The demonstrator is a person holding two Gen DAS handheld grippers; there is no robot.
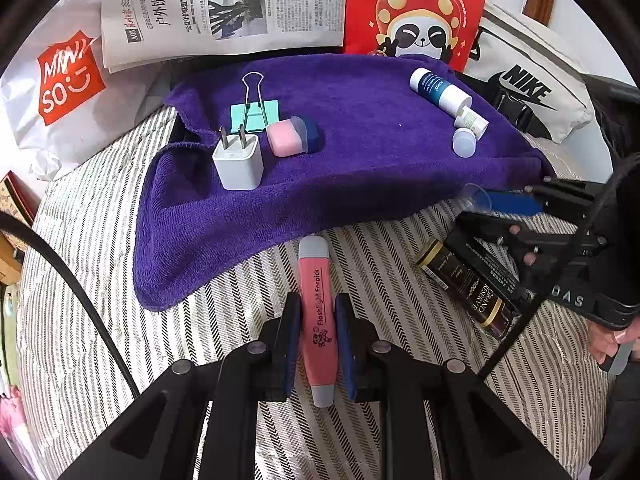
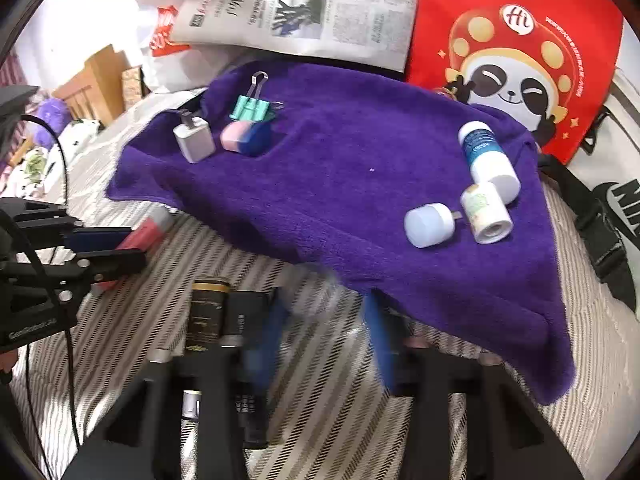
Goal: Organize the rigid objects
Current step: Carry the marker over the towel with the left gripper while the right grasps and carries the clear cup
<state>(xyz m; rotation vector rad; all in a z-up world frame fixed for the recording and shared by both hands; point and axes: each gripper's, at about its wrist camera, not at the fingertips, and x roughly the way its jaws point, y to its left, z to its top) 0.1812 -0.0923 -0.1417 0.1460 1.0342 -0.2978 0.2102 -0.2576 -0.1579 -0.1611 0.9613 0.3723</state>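
Striped bedspread [image 1: 120, 280], left hand-held gripper [image 1: 318, 344] clamped around smooth pink flashlight [image 1: 318, 312]; right [image 2: 324, 336] seemingly apart.

The pink tube [image 1: 318, 316] reads "Flashlight", the dark bottle [image 1: 468, 290] "GRAND RESERVE", the white plastic bag [image 1: 66, 80] "MINI SO", the canvas bag [image 1: 528, 88] "NIKE", the red panda bag [image 2: 516, 44] "Hi", and the newspaper [image 1: 224, 8] "A05".

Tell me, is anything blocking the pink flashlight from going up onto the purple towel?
Nothing visible is. The left gripper holds the pink flashlight with its tip near the purple towel edge, and the towel's middle is bare. The charger sits off to the left.
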